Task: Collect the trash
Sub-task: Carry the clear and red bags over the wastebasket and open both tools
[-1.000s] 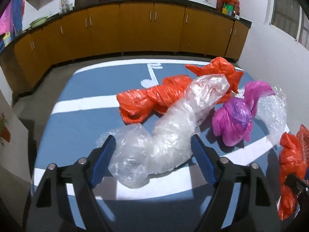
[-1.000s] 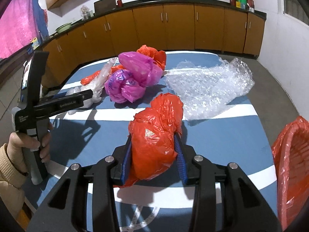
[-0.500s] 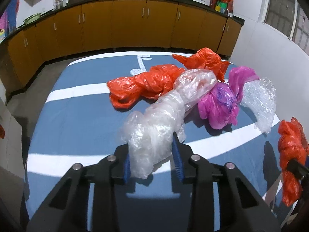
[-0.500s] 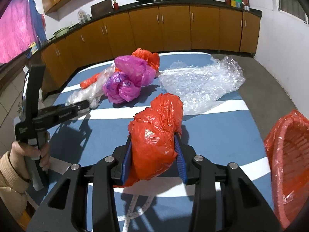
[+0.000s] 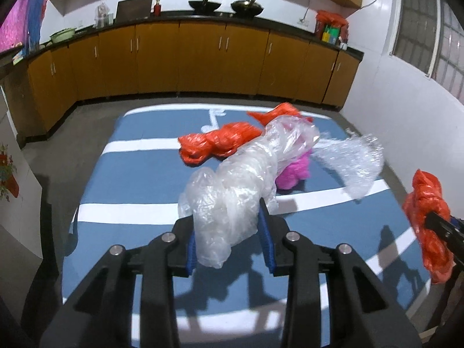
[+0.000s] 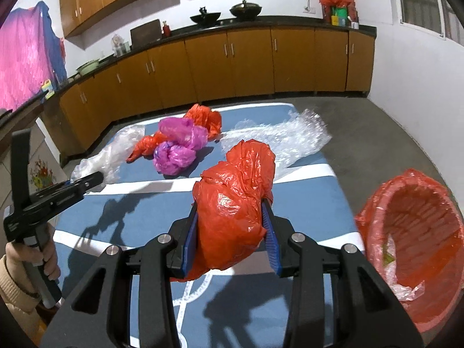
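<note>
Left tongs (image 5: 229, 239) grip clear bag (image 5: 232, 191); right tongs (image 6: 230, 242) grip orange bag (image 6: 232, 203).

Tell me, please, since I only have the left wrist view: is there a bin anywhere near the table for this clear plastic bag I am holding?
Observer: Yes. The right wrist view shows a basket lined with a red bag standing off the table's right edge.
Operator: Thank you. Is it empty?
Observer: Not quite; some clear plastic and a small green scrap lie at its bottom.
Operator: And what exactly is the right hand-held gripper carrying? I only see a bit of orange.
Observer: The right hand-held gripper is shut on a crumpled orange bag, its pads pressing both sides.
Operator: Is my clear plastic bag off the table?
Observer: I cannot tell; from the right wrist view the clear plastic bag trails back low over the table.
</note>
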Action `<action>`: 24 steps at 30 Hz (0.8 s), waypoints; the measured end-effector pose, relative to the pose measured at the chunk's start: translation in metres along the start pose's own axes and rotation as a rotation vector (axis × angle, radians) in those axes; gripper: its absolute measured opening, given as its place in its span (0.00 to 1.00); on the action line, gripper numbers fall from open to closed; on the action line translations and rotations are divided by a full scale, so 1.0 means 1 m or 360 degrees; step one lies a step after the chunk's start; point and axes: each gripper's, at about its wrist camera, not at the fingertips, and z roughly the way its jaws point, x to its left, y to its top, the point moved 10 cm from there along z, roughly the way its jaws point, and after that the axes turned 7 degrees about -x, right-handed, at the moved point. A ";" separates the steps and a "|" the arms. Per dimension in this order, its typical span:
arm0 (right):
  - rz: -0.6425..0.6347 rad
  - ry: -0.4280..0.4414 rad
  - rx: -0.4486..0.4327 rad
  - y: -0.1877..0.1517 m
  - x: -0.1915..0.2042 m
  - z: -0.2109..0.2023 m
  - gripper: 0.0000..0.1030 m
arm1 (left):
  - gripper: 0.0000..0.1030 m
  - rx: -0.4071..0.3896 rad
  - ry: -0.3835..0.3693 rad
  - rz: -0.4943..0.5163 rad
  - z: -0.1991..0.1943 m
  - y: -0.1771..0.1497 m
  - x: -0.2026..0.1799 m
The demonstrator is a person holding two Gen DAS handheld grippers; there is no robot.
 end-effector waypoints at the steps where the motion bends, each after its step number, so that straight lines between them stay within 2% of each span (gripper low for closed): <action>1: 0.0004 -0.0009 -0.0011 0.001 -0.002 -0.004 0.39 | 0.34 -0.0016 -0.0016 0.0007 -0.007 0.003 -0.006; 13: 0.0079 -0.0130 -0.0155 0.016 -0.046 -0.057 0.39 | 0.34 -0.0154 -0.0199 0.0107 -0.065 0.028 -0.092; 24: 0.0190 -0.0277 -0.0241 0.015 -0.107 -0.097 0.39 | 0.34 -0.0158 -0.0385 0.0195 -0.086 0.026 -0.179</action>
